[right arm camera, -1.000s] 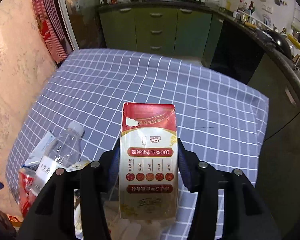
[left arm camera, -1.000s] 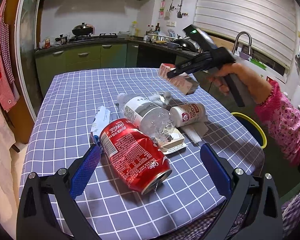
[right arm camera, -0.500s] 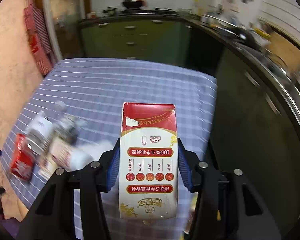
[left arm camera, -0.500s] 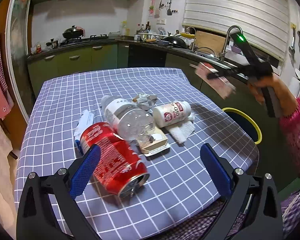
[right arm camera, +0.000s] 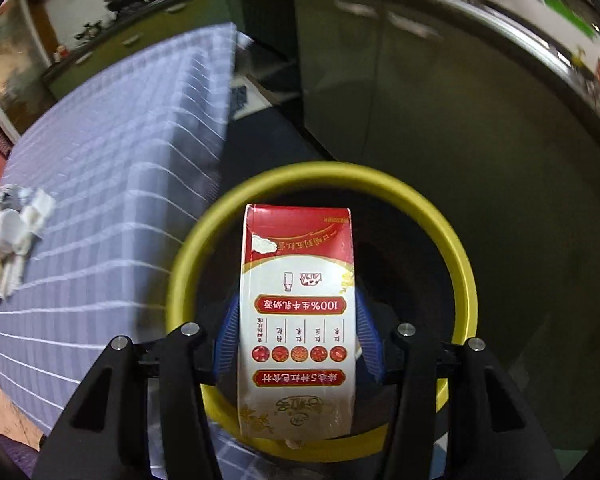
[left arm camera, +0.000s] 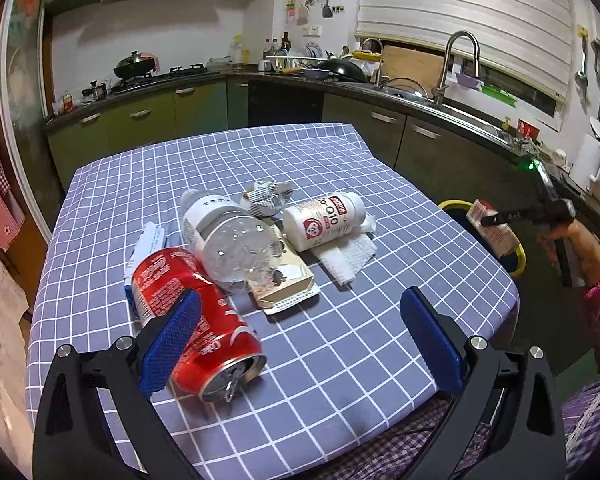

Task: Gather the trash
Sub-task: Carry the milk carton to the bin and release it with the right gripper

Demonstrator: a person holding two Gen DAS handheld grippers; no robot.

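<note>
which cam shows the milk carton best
The right wrist view: the milk carton fills the centre, label readable, clamped in the right gripper above the yellow-rimmed bin. The left wrist view shows it small at the right edge.

In the right wrist view the checked surface (right arm camera: 112, 184) and the litter at nine o'clock smear with motion blur. The carton (right arm camera: 298, 320) hides most of the bin's (right arm camera: 466, 280) inside. In the left wrist view the bin (left arm camera: 518, 258) is half hidden behind the surface's edge, and the carton's (left arm camera: 492, 226) print is too small to read.
</note>
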